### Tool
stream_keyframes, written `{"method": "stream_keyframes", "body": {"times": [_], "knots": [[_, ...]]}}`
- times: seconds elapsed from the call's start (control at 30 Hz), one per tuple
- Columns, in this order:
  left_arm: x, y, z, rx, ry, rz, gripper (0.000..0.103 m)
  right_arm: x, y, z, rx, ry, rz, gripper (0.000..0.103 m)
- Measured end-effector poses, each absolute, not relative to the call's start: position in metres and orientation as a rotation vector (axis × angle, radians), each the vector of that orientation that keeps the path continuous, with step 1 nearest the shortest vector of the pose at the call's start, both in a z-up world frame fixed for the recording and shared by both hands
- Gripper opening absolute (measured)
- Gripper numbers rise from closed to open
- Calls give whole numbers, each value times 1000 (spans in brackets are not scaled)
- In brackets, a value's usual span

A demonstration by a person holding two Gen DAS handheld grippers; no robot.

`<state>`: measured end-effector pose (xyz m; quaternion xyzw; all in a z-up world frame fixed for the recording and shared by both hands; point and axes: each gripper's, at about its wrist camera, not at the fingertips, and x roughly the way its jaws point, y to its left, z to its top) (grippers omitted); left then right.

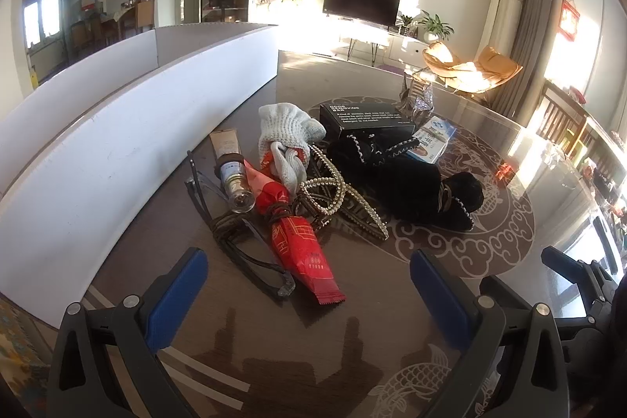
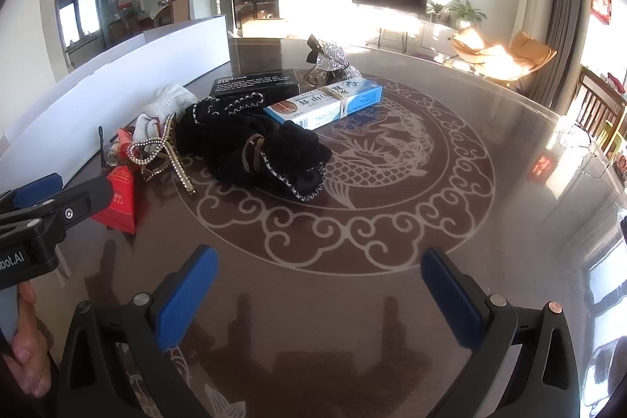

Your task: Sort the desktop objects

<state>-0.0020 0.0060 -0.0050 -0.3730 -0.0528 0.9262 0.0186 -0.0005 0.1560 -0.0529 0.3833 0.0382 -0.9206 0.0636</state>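
A heap of objects lies on the dark glass table point(image 1: 352, 320). In the left wrist view I see a red snack packet point(image 1: 298, 245), dark glasses point(image 1: 250, 253), a small bottle point(image 1: 235, 183), a white knit glove point(image 1: 286, 132), a pearl hair clip point(image 1: 341, 198), a black velvet bag point(image 1: 415, 183), a black box point(image 1: 364, 118) and a blue medicine box point(image 1: 431, 140). My left gripper point(image 1: 309, 292) is open and empty, just short of the red packet. My right gripper point(image 2: 319, 292) is open and empty over bare table, short of the black bag point(image 2: 258, 151).
A long white box point(image 1: 117, 143) with a divider stands along the table's left side. A glittery bow point(image 2: 329, 61) lies behind the blue box point(image 2: 325, 104). The right gripper shows at the left wrist view's right edge point(image 1: 568, 269). Chairs stand beyond the table's right edge.
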Motion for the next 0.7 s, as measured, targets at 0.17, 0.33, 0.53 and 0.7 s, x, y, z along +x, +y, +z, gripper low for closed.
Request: {"method": "stream_keyframes", "body": {"times": [0.17, 0.33, 0.53, 0.7], "knots": [[-2, 7, -4, -1153, -173, 2870, 103, -2, 156, -54, 1166, 114, -2780, 103], [-1, 5, -3, -1145, -189, 2866, 103, -3, 156, -55, 1171, 111, -2783, 103], [0, 4, -3, -1144, -203, 2862, 103, -2, 156, -55, 1171, 113, -2782, 103], [0, 3, -3, -1148, -202, 2858, 103, -2, 156, -55, 1170, 113, -2782, 103]]}}
